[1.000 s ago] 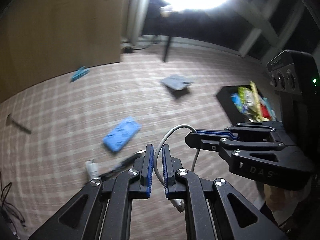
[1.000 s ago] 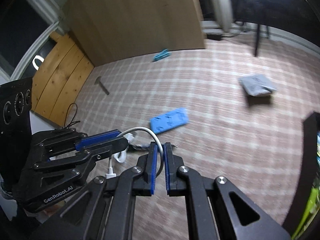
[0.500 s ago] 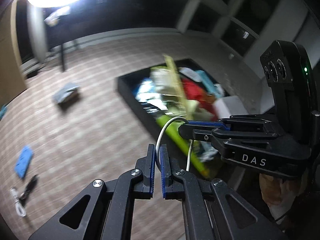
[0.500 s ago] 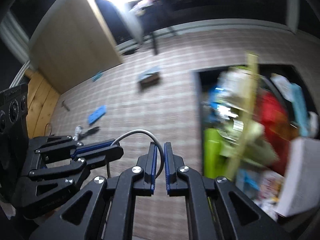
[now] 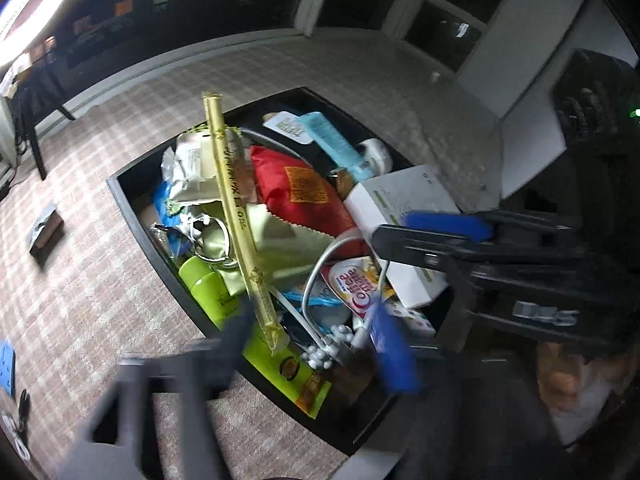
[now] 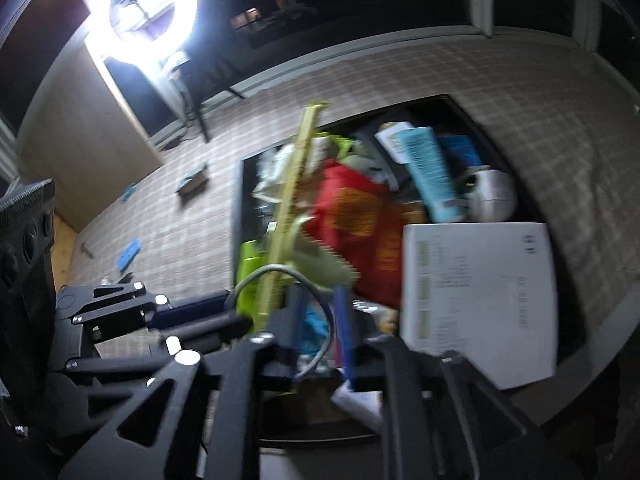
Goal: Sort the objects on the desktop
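Cable (image 5: 316, 268) is the white one, and it's looped in the air right over the bin, between both sets of tongs. Biggest to smallest, then.

The checked surface (image 5: 80, 280) fills most of both views. The black bin (image 5: 132, 208) sits on it, packed full.

The left gripper (image 5: 316, 344) is blurry at the bottom of its own view. Its jaws have just been opening and now stand wide apart. The cable hangs down between them with neither pad pressing on it, so it's released.

The right gripper (image 6: 320, 320) comes in from the side, just beside the left one. Its jaws have just been opening too and have a clear gap. The cable loop (image 6: 280, 269) passes through that gap and the pads look clear of it, so it's let go on that side as well.

Inside the bin, a white box (image 5: 400, 200) sits at the right side of the left wrist view, with a red pouch (image 5: 300, 196) touching its left edge. A long yellow stick (image 5: 236, 216) lies tilted across the pile, its far end poking past the rim. A light blue tube (image 5: 332, 140) lies toward the far corner, and a lime green bottle (image 5: 204, 280) sits against the near left wall.

The cable's lower end dangles just above the junk at the near end of the bin. Whether it's touching the pile is hard to tell with the blur.

Out on the surface, well apart from the bin, there's a small grey packet (image 5: 46, 228).
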The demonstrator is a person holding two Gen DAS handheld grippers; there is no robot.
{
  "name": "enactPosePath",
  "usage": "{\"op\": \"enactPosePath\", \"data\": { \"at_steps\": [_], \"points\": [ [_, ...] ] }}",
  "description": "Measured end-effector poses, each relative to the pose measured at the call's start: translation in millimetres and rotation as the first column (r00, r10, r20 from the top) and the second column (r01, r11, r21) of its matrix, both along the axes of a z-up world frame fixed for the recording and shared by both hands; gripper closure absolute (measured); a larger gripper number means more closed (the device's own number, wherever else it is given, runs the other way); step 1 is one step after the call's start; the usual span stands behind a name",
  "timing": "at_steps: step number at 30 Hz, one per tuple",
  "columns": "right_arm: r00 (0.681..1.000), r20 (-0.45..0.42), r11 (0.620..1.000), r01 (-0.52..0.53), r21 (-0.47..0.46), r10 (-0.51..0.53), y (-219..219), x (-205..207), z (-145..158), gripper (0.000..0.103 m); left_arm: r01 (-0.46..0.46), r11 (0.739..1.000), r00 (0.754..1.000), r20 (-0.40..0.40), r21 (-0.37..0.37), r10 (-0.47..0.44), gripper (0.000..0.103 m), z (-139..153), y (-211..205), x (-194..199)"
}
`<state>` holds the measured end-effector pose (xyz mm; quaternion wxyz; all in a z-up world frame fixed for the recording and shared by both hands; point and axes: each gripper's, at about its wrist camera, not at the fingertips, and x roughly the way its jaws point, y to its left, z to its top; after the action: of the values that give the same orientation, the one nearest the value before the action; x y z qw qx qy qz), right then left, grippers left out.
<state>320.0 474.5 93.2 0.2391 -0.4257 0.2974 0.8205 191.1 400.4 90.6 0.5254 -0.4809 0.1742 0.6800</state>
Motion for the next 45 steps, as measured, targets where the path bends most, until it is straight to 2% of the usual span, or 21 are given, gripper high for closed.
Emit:
{"op": "enactPosePath", "data": {
  "at_steps": [1, 2, 10, 19, 23, 29, 31, 33, 34, 35, 37, 43, 45],
  "points": [
    [1.000, -0.012, 1.000, 0.008, 0.001, -0.008, 2, 3, 2, 0.050, 0.001, 1.000, 1.000, -0.005, 0.008, -0.001, 0.037, 1, -1, 1],
    [1.000, -0.025, 1.000, 0.016, 0.008, -0.015, 4, 7, 4, 0.048, -0.004, 1.000, 1.000, -0.010, 0.006, 0.004, 0.037, 1, -1, 1],
    [1.000, -0.031, 1.000, -0.004, 0.031, 0.005, 6, 5, 9, 0.048, -0.070, 0.998, 0.997, -0.019, -0.009, 0.069, 0.042, -1, -19, -10],
    [0.993, -0.025, 0.992, -0.114, 0.056, 0.115, -24, -42, 12, 0.048, -0.202, 0.979, 0.979, -0.040, -0.029, 0.201, 0.045, -2, -71, -45],
    [0.985, -0.027, 0.984, -0.168, 0.060, 0.170, -42, -66, 12, 0.048, -0.293, 0.956, 0.955, -0.060, -0.037, 0.290, 0.045, -2, -105, -67],
    [0.958, -0.028, 0.956, -0.284, 0.078, 0.287, -83, -110, 12, 0.048, -0.452, 0.890, 0.891, -0.081, -0.058, 0.447, 0.045, -5, -175, -107],
    [0.942, -0.025, 0.940, -0.331, 0.088, 0.334, -100, -126, 13, 0.048, -0.517, 0.853, 0.855, -0.085, -0.069, 0.511, 0.045, -7, -207, -123],
    [0.920, -0.022, 0.917, -0.389, 0.088, 0.392, -118, -146, 12, 0.048, -0.556, 0.828, 0.831, -0.088, -0.076, 0.550, 0.045, -10, -229, -133],
    [0.909, -0.022, 0.907, -0.413, 0.088, 0.416, -126, -154, 12, 0.049, -0.586, 0.806, 0.810, -0.092, -0.084, 0.580, 0.045, -12, -245, -142],
    [0.896, -0.019, 0.893, -0.441, 0.093, 0.444, -136, -164, 12, 0.049, -0.600, 0.795, 0.800, -0.094, -0.087, 0.593, 0.045, -13, -254, -146],
    [0.863, -0.005, 0.857, -0.501, 0.118, 0.505, -156, -184, 11, 0.049, -0.645, 0.758, 0.764, -0.092, -0.101, 0.638, 0.046, -19, -280, -160],
    [0.724, 0.046, 0.707, -0.683, 0.181, 0.688, -217, -242, 2, 0.049, -0.721, 0.675, 0.690, -0.078, -0.155, 0.719, 0.052, -43, -329, -194],
    [0.671, 0.062, 0.652, -0.735, 0.188, 0.739, -236, -261, -4, 0.049, -0.734, 0.657, 0.674, -0.064, -0.172, 0.736, 0.055, -51, -339, -203]
  ]
}}
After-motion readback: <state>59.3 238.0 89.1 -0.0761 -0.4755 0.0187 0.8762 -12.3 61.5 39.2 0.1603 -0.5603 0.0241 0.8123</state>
